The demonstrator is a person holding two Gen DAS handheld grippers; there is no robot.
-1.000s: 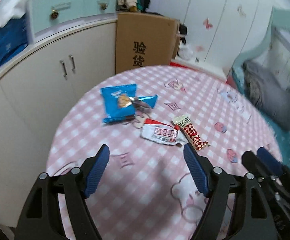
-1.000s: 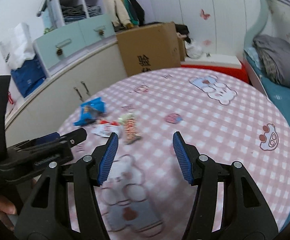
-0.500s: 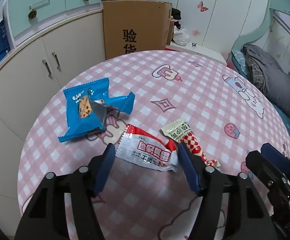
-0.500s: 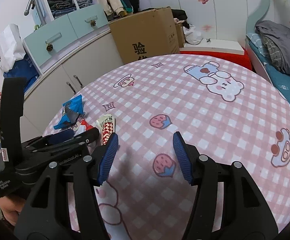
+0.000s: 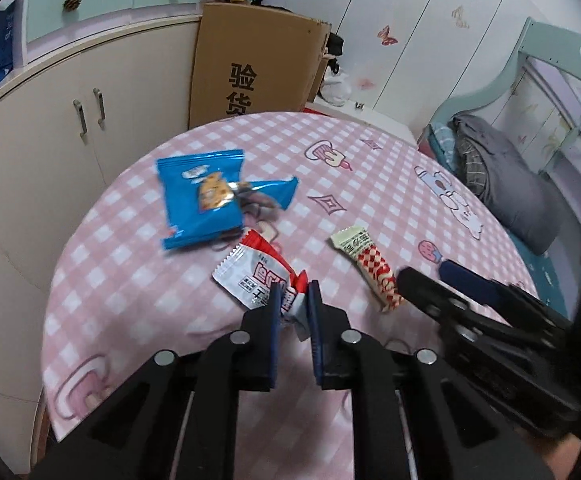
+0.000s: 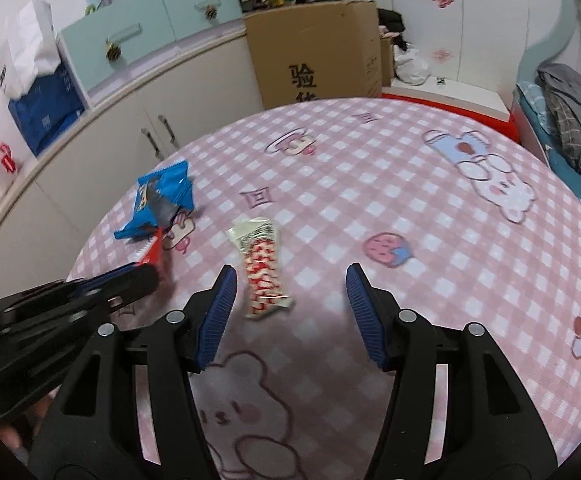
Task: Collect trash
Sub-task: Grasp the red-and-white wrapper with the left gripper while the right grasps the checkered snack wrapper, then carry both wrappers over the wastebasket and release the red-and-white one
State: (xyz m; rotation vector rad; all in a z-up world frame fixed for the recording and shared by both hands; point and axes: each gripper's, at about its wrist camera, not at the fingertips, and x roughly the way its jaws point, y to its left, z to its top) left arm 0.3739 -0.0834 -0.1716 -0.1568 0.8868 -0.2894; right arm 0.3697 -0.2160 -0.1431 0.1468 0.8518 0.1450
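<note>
Pinching the near end of the red-and-white wrapper (image 5: 256, 276), the left gripper (image 5: 293, 300) has drawn its fingers almost together since half a second ago, when they stood wide apart on either side of it.

The right gripper (image 6: 288, 292) keeps its fingers spread wide and grips nothing; the checkered snack-bar wrapper (image 6: 262, 268) now lies on the worktop (image 6: 430, 240) between its fingertips, nearer the left one, where earlier it lay off to that gripper's left. Three pieces of trash are on the pink checked cloth: the red-and-white wrapper nearest, the checkered wrapper just to its right, and the blue biscuit packet (image 5: 202, 200), torn open, behind them. Beyond the worktop's far edge stand one cardboard box (image 5: 256, 64) and a two-door cupboard (image 5: 90, 112).
</note>
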